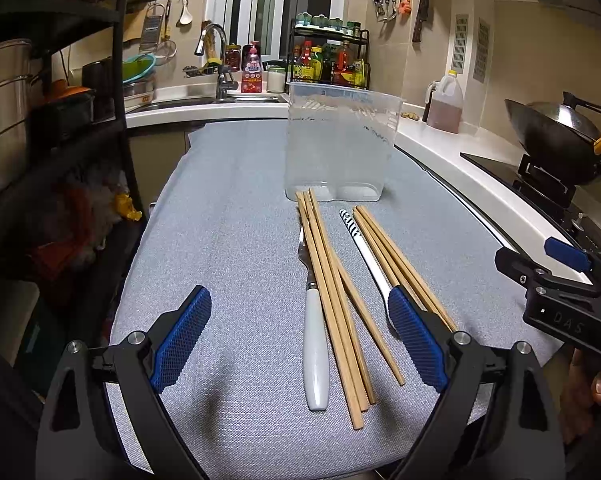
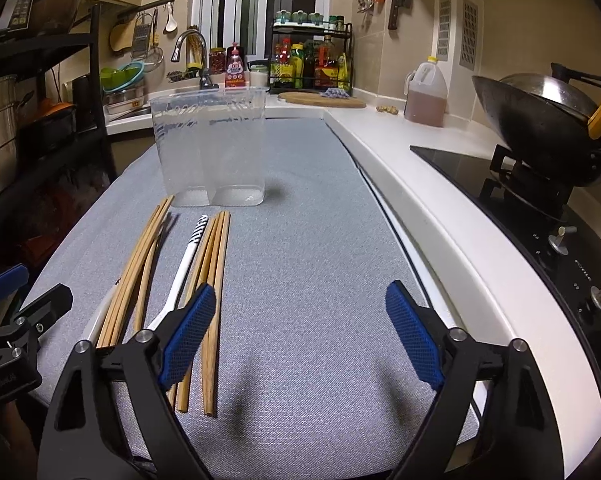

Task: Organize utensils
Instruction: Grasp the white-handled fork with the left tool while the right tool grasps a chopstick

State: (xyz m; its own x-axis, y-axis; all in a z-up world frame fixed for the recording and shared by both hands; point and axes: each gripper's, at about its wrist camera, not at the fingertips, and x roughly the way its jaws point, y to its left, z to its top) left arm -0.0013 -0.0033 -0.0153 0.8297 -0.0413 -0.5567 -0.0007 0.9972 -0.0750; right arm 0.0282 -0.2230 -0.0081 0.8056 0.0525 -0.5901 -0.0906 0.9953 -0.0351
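A grey woven mat point(image 1: 236, 216) covers the worktop, and on it stands a clear plastic container point(image 1: 340, 144), upright, with two compartments visible at its base. In the left wrist view it sits at twelve o'clock from the left gripper point(image 1: 300, 336), well beyond the fingertips.

The utensils lie on the mat just in front of the container, pointing roughly toward it. A fork with a white handle point(image 1: 315, 344) lies at about twelve o'clock between the left gripper's spread fingers, its tines partly hidden under a bundle of wooden chopsticks point(image 1: 332, 296) that crosses over it. At one o'clock lies a white utensil with a black-and-white striped end point(image 1: 360, 240); its near end is hidden behind the right-hand blue pad. Just beside it, further toward two o'clock, lies a second group of chopsticks point(image 1: 396, 256).

The left gripper's jaws stand wide apart above the mat, and nothing is gripped; the fork and the first bundle lie beneath the gap, not touched by the pads.

The right gripper point(image 2: 300, 336) is also spread wide and holds nothing; only bare mat shows between its fingers. In its view the second chopstick group point(image 2: 216, 264) runs past its left-hand pad at eleven o'clock, and the container point(image 2: 210, 144) stands at eleven o'clock farther off. A wok point(image 2: 540, 120) sits on the hob at two o'clock.
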